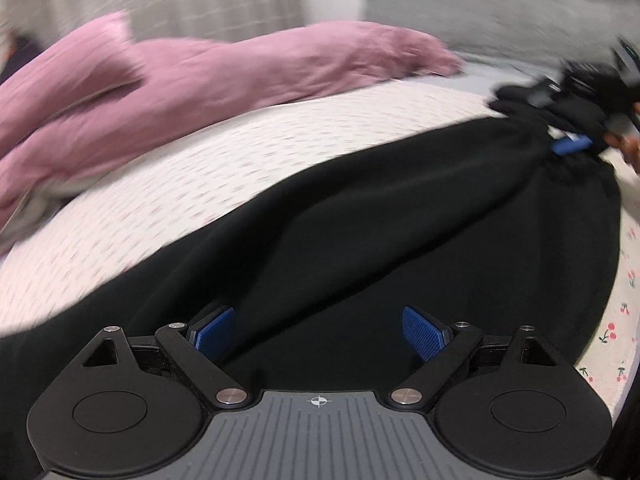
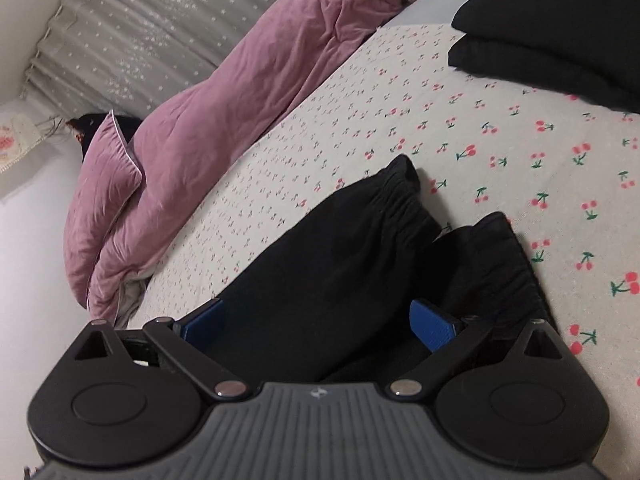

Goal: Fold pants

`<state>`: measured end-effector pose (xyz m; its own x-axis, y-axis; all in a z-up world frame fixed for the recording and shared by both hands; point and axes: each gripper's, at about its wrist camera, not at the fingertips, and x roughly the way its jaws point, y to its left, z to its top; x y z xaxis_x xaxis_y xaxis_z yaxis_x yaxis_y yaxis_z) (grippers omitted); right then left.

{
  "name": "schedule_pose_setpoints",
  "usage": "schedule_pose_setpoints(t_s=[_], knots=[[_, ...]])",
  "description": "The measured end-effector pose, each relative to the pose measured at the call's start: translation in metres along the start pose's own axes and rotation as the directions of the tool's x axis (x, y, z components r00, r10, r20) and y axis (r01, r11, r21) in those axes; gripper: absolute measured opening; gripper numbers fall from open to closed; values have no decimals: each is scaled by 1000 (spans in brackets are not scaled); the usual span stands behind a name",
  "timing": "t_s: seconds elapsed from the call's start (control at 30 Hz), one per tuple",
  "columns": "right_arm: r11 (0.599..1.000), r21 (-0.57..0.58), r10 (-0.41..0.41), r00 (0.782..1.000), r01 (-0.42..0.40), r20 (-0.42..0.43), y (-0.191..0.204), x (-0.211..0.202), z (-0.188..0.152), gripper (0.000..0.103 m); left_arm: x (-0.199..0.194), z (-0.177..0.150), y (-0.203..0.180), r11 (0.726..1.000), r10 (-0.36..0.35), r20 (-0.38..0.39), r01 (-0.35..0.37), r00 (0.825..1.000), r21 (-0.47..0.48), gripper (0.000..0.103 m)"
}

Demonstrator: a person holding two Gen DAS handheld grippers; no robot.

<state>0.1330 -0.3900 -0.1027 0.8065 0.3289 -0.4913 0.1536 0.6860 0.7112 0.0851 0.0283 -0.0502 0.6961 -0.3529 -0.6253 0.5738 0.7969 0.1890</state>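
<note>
black pants [image 1: 400, 220] across cherry-print sheet [image 2: 440, 120], both tongs wide apart

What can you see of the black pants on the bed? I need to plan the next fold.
The black pants look like soft, matte knit fabric with gathered elastic ends. They lie spread flat across the cherry-print sheet, lengthwise between both grippers, a long crease running along them. The left gripper and right gripper stand open over the cloth, neither clamping it. A separate folded black stack lies beyond.
</note>
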Motion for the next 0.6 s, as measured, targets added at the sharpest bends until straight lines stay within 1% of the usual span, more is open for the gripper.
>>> schedule_pose_setpoints(t_s=[0.17, 0.2, 0.23, 0.3, 0.33, 0.37, 0.4, 0.43, 0.47, 0.53, 0.57, 0.6], knots=[[999, -17, -41, 999, 41, 7, -1, 1, -4, 92, 23, 15, -22, 990, -85, 11, 83, 996, 118, 92], [999, -15, -51, 999, 51, 13, -1, 1, -4, 88, 28, 16, -26, 985, -102, 1, 100, 995, 143, 90], [998, -14, -62, 998, 62, 21, -1, 2, -5, 82, 33, 18, -29, 980, -112, -10, 112, 994, 166, 89], [997, -7, -82, 995, 82, 48, -2, 1, -5, 75, 41, 20, -35, 972, -117, -12, 116, 993, 204, 88], [996, 2, -91, 994, 91, 66, -3, 1, -4, 68, 44, 21, -37, 969, -124, -10, 123, 992, 213, 85], [995, 9, -98, 992, 97, 83, -5, 1, -3, 64, 45, 20, -38, 968, -129, -9, 128, 992, 215, 83], [994, 17, -108, 989, 107, 102, -7, 2, -2, 55, 47, 21, -39, 969, -131, -7, 129, 991, 212, 78], [992, 26, -123, 985, 120, 123, -8, 2, -1, 49, 49, 23, -38, 969, -133, -3, 131, 991, 208, 71], [991, 29, -137, 981, 134, 139, -9, 3, 0, 45, 50, 23, -38, 970, -134, 3, 130, 991, 207, 66], [985, 12, -173, 971, 173, 163, -8, 8, 1, 23, 53, 25, -37, 972, -120, 14, 114, 993, 205, 40], [980, -4, -194, 966, 198, 168, -7, 11, 2, 19, 53, 25, -36, 974, -115, 17, 109, 993, 199, 35], [976, -21, -212, 962, 219, 171, -6, 14, 3, 15, 53, 26, -34, 975, -119, 23, 112, 993, 191, 27]])
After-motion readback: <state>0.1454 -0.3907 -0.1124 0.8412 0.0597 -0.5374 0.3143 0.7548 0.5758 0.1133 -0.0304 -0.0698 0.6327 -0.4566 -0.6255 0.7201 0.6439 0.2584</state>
